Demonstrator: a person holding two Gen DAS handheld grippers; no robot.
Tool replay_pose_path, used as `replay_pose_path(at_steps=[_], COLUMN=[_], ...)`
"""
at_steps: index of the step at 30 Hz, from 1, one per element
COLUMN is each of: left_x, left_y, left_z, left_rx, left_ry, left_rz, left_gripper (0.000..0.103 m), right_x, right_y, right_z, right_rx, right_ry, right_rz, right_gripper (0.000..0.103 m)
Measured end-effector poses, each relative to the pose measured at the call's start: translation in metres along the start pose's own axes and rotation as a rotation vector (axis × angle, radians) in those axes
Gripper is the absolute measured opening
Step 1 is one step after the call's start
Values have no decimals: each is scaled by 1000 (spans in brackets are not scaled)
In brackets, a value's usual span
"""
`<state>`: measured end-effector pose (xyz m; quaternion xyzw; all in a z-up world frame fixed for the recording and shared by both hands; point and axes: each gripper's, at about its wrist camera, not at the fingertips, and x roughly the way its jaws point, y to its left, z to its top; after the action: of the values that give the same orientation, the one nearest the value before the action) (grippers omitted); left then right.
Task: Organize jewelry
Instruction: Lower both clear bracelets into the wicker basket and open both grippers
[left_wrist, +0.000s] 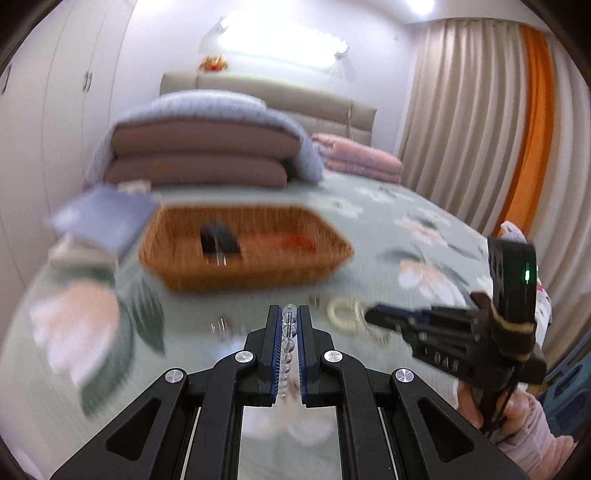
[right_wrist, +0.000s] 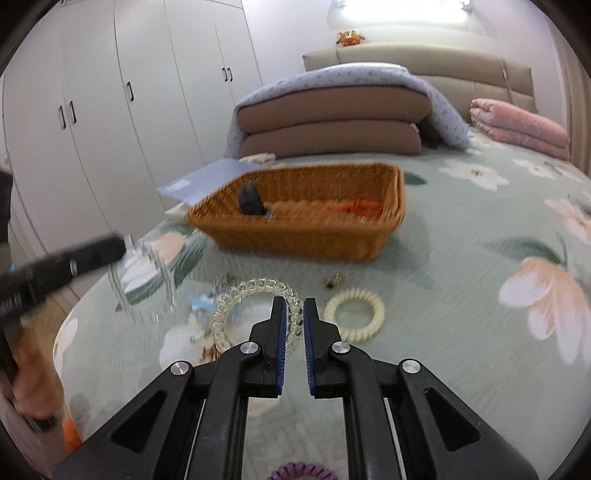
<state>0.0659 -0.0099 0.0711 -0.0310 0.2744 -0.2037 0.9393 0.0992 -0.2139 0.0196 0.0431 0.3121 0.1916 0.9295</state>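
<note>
Beads (left_wrist: 289, 334) between left gripper (left_wrist: 289, 314) pads, left view only.

Three bracelets (one clear-beaded (right_wrist: 255, 291), one cream (right_wrist: 355, 314), one purple (right_wrist: 301, 472)), one wicker basket (right_wrist: 306, 225).

In the left wrist view, the orange woven wicker basket (left_wrist: 243, 251) is smeared by motion, so the dark object (left_wrist: 218, 242) and the reddish item (left_wrist: 299, 242) inside it cannot be identified. Just in front of the basket, small metallic pieces (left_wrist: 219, 326) are too blurred to name. In the right wrist view, left of the basket, a string of clear beads (right_wrist: 142, 280) is streaked, perhaps a bracelet. Well in front of the basket, a purple spiral hair tie (right_wrist: 301, 472) is cut off by the lower edge.
</note>
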Motion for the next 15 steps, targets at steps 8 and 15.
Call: replay_pose_path(at_steps=[8,15], left_x=[22,95], left_y=[27,79], left_z=[85,105], left_rx=[43,-51], left_ry=[-114,-84], left_rz=[70,116], left_gripper=[7,7], right_x=[29,97], right_y=[-5,-20], right_z=[88,105], right_rx=[5,39], right_ry=[-76,-49], right_rz=[-78,-153], right_gripper=[11,11])
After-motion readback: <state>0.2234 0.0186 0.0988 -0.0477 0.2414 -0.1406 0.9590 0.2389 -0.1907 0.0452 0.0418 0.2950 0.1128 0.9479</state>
